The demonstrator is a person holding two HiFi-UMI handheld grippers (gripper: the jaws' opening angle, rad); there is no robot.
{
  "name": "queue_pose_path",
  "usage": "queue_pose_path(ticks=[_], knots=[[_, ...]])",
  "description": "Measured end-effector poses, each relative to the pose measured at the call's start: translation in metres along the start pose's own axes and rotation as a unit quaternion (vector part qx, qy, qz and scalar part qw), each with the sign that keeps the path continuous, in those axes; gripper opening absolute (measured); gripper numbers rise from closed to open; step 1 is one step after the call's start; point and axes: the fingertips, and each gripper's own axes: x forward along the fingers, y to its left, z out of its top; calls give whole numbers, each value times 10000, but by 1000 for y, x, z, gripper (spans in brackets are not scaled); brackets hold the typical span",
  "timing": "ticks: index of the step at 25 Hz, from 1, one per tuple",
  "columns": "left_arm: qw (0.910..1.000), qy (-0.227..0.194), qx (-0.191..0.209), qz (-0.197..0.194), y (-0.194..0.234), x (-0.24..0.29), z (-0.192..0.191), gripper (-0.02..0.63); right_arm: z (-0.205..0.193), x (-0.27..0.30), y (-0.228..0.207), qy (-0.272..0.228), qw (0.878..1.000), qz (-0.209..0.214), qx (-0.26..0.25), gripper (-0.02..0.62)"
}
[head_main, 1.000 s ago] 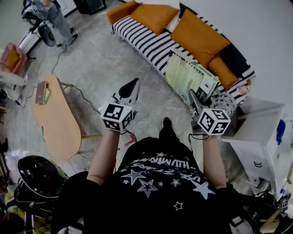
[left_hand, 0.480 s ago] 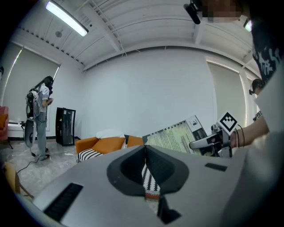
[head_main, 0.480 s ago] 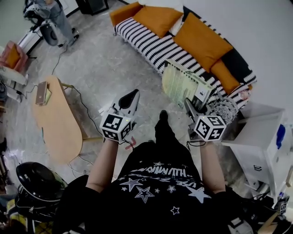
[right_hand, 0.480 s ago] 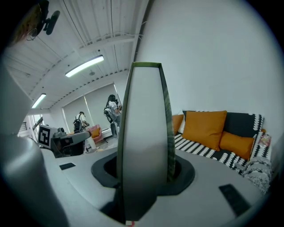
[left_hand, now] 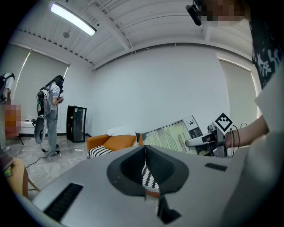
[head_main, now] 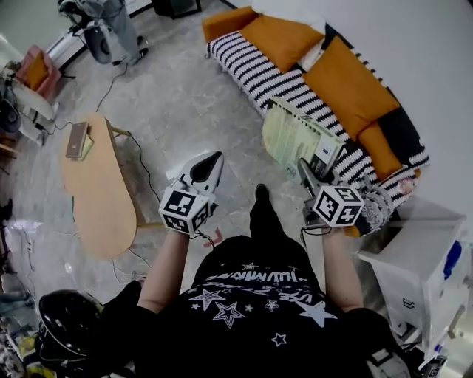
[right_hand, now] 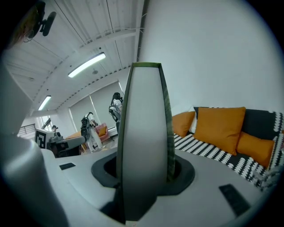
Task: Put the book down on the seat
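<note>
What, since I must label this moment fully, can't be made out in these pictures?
- Book print: too small to read in the head view, and the right gripper view shows only its edge.
- Whether the book touches the sofa seat: in the head view the book itself covers that spot.
- Item on the wooden table: too small to name.
- Person at the back: cut off by the head view's top edge.

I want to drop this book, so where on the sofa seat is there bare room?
The striped seat is bare along its front edge, before the orange cushions. The back is crowded with them. The right gripper holds the book.
</note>
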Motion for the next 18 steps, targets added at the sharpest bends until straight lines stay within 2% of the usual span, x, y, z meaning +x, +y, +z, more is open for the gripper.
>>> queue_pose_path(ticks=[5, 10, 14, 18], knots=[[9995, 27, -101, 292, 45, 30, 10, 8, 25, 60, -9, 160, 9996, 230, -63, 173], [9991, -17, -156, 397, 75, 67, 25, 9, 57, 112, -28, 257, 9991, 333, -100, 172], [9977, -40, -377, 559, 95, 107, 30, 9, 78, 147, -53, 381, 9983, 425, -130, 172], [9975, 16, -355, 608, 108, 147, 35, 9, 94, 178, -82, 507, 9976, 459, -104, 173]])
